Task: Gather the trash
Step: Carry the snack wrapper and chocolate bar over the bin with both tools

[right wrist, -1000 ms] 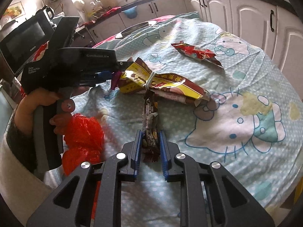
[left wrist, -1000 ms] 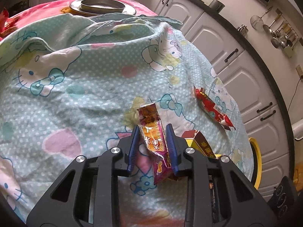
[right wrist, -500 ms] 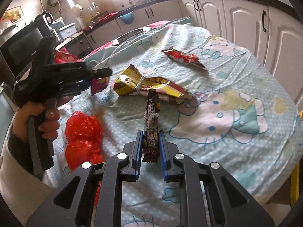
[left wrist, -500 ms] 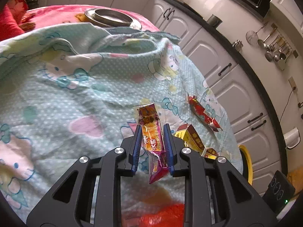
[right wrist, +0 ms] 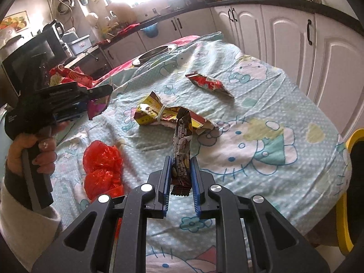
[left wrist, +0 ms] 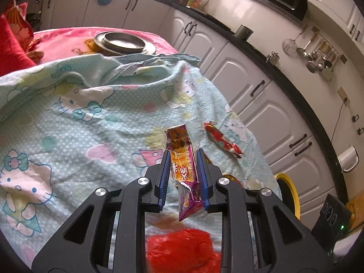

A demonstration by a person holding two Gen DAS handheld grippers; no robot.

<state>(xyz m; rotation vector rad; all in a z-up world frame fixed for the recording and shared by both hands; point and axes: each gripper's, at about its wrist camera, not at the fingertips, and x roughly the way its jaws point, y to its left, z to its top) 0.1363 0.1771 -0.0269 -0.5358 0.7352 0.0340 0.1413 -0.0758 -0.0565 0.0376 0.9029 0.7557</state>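
A: Trash first: where is it?
B: Your left tongs (left wrist: 183, 163) pinch a purple and orange snack wrapper (left wrist: 182, 159). Your right tongs (right wrist: 180, 169) pinch a brown snack wrapper (right wrist: 182, 145). Both hang above the bench cloth (right wrist: 273, 118).
A: What else lies there?
B: A red wrapper (right wrist: 208, 83), a yellow and brown wrapper (right wrist: 163, 113) and a red plastic bag (right wrist: 102, 166) rest on the cloth.

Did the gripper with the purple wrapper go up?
Yes. The left gripper holding the purple wrapper rose: the red bag on the table now shows below it.
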